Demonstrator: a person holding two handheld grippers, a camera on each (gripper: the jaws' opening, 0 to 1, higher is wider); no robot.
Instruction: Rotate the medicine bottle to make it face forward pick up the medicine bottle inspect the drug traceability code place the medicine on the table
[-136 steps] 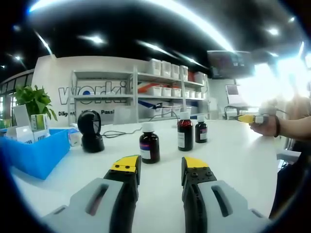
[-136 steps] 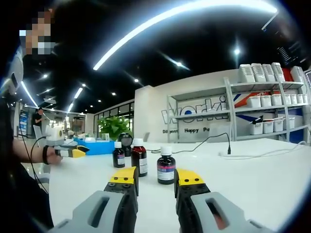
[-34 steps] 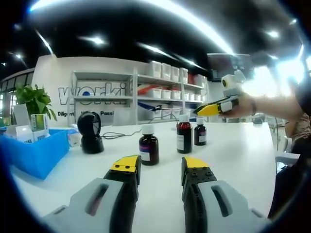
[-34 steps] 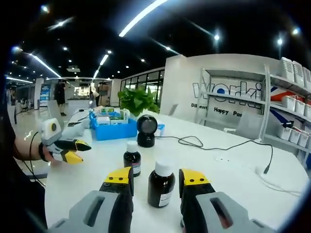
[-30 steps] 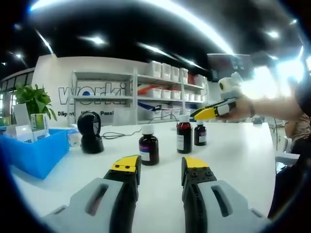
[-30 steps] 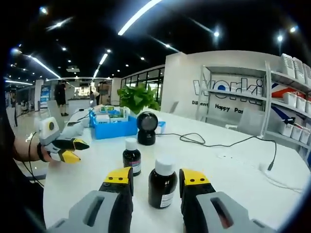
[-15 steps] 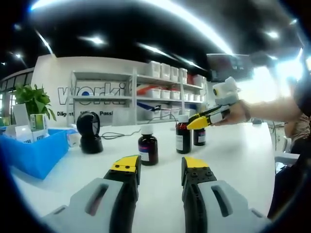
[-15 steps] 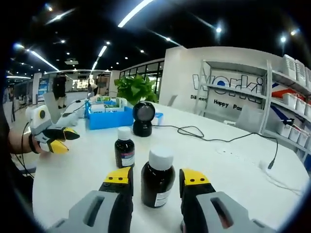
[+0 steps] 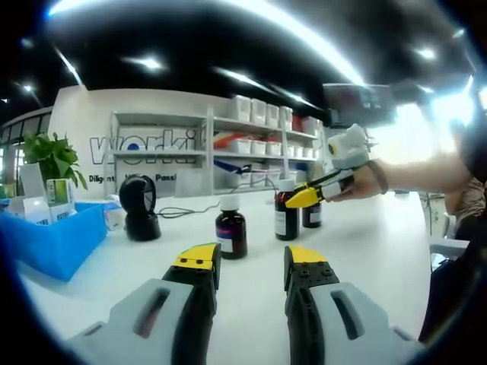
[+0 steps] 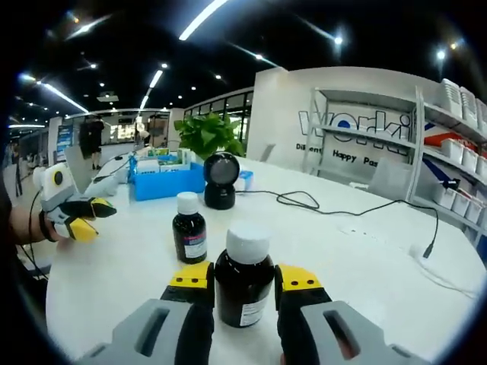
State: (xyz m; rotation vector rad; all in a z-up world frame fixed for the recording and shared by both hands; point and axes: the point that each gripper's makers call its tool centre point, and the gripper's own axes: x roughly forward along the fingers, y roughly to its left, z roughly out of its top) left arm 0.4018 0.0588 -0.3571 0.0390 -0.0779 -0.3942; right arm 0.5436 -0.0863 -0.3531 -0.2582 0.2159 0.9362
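the medicine bottle [image 10: 243,272] stands upright on the bench [image 10: 358,266], dead ahead of the right tool [image 10: 243,280] and between its yellow-tipped jaws, which bracket it closely; whether they already press it is hard to tell. a smaller bottle [image 10: 189,227] stands just beyond it, the black scanner [image 10: 221,179] farther back. the left tool [image 9: 253,258] sits open and empty, well apart. half a second ago the bottle lay farther ahead of the jaws.

medicine bottle [image 10: 243,274] between right gripper [image 10: 243,283] jaws, second bottle [image 10: 189,226] behind it on table [image 10: 365,274]
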